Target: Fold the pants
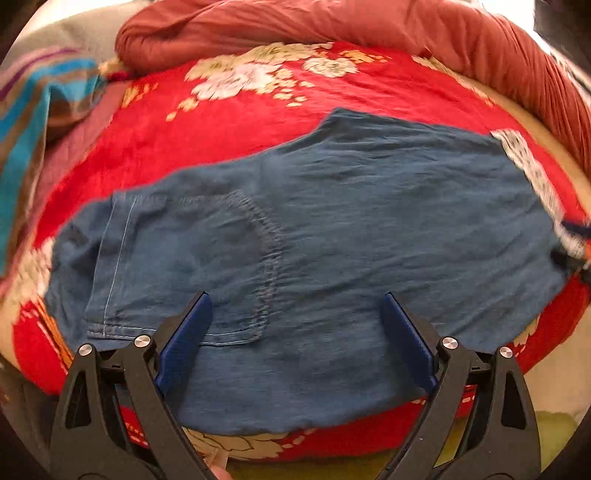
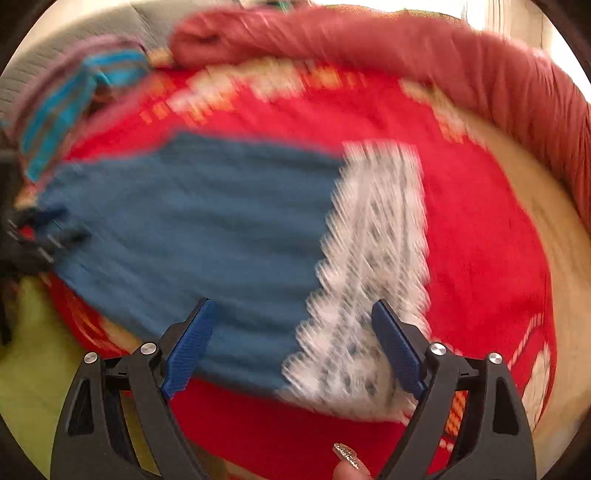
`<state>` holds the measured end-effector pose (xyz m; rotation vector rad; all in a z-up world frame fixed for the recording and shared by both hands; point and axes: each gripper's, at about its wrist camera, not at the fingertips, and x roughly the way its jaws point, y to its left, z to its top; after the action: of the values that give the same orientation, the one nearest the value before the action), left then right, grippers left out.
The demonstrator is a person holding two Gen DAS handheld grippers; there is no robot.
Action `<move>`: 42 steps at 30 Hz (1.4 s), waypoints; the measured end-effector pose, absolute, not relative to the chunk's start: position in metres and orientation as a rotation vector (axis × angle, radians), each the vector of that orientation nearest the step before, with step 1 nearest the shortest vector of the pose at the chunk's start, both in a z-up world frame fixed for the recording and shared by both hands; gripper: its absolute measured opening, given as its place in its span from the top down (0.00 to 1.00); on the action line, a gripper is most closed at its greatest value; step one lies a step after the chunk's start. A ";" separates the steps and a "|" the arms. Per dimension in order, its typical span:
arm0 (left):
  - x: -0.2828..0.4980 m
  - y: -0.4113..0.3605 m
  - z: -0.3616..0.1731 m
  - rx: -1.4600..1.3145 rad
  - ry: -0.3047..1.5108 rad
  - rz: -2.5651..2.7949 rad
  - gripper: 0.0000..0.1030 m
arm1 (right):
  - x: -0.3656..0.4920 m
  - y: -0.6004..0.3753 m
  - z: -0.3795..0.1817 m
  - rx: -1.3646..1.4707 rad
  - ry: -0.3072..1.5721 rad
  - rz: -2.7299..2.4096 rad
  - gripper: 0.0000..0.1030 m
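Note:
Blue denim pants lie flat across a red floral blanket, a stitched pocket at the left. A white patterned band edges their right end. My left gripper is open and empty, hovering over the pants' near edge. In the blurred right wrist view the pants and white band show too. My right gripper is open and empty above the spot where denim meets the band. The other gripper shows at the left edge.
A rolled rust-red quilt lines the far and right sides. Striped blue cloth lies at the far left. Yellow-green fabric shows beyond the blanket's near edge. A thumb with a glitter nail is at the bottom.

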<state>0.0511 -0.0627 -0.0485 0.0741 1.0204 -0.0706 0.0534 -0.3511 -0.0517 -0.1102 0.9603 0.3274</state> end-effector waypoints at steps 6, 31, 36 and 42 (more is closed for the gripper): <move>0.051 -0.061 -0.051 0.070 1.030 -0.061 0.17 | 0.048 -0.348 -0.049 -0.095 0.952 0.324 0.20; 0.034 -0.071 -0.019 0.088 0.912 -0.050 0.09 | 0.042 -0.357 -0.008 0.025 0.850 0.390 0.14; 0.029 -0.078 -0.008 0.101 0.875 -0.057 0.09 | 0.041 -0.364 0.005 0.033 0.802 0.383 0.05; 0.027 -0.083 0.003 0.102 0.847 -0.064 0.09 | 0.038 -0.377 0.017 0.049 0.763 0.358 0.05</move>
<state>0.0265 -0.0832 0.0033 0.1021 0.8466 -0.0644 0.0382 -0.3770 0.0167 0.0487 0.7631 0.3578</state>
